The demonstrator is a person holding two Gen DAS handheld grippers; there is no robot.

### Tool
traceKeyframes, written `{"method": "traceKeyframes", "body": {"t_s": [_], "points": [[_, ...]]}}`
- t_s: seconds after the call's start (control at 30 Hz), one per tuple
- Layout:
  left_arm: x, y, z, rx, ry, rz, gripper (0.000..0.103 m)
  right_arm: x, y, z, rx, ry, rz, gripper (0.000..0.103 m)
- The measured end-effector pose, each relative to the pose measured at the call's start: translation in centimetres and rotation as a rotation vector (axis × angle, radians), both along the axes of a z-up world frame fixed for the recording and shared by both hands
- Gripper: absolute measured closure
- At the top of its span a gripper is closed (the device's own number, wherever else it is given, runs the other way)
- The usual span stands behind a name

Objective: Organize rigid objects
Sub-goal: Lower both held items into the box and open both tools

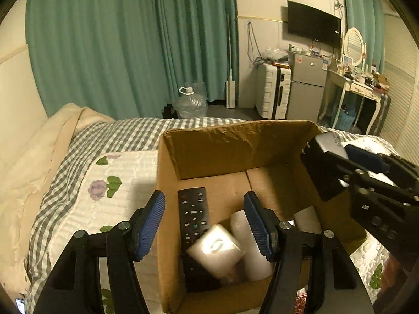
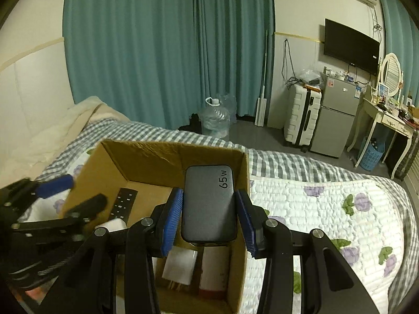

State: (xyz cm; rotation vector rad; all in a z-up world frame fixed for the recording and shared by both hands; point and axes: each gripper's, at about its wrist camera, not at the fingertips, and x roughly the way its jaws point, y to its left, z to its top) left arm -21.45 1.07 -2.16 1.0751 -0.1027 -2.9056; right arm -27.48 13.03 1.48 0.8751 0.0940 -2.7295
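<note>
The right gripper (image 2: 209, 218) is clamping a power bank (image 2: 209, 204) above the box (image 2: 146, 157) while the left gripper (image 1: 204, 222) is hanging wide and empty; released here, it risks striking the remote (image 1: 193, 214).

Both wrist views look steeply down, close over the cardboard box (image 1: 209, 151) (image 2: 146, 157) on the bed (image 1: 78, 157) (image 2: 327, 196); shared: box, curtains.
</note>
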Motion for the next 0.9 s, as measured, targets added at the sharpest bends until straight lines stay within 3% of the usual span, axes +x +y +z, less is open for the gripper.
{"method": "traceKeyframes", "body": {"t_s": [0.23, 0.3, 0.73, 0.9], "points": [[0.5, 0.0, -0.2, -0.005, 0.008, -0.004, 0.038, -0.7, -0.1, -1.9, -0.039, -0.007, 0.013, 0.058], [0.9, -0.1, 0.1, 0.0, 0.012, -0.002, 0.038, -0.1, -0.2, -1.0, -0.032, 0.009, 0.021, 0.03], [9.2, 0.1, 7.0, 0.004, 0.1, 0.012, 0.034, 9.6, 2.6, 8.6, 0.026, 0.116, 0.0, 0.03], [12.7, 0.1, 8.1, 0.007, 0.122, 0.011, 0.033, 15.2, 3.3, 10.2, 0.063, 0.139, 0.026, 0.027]]}}
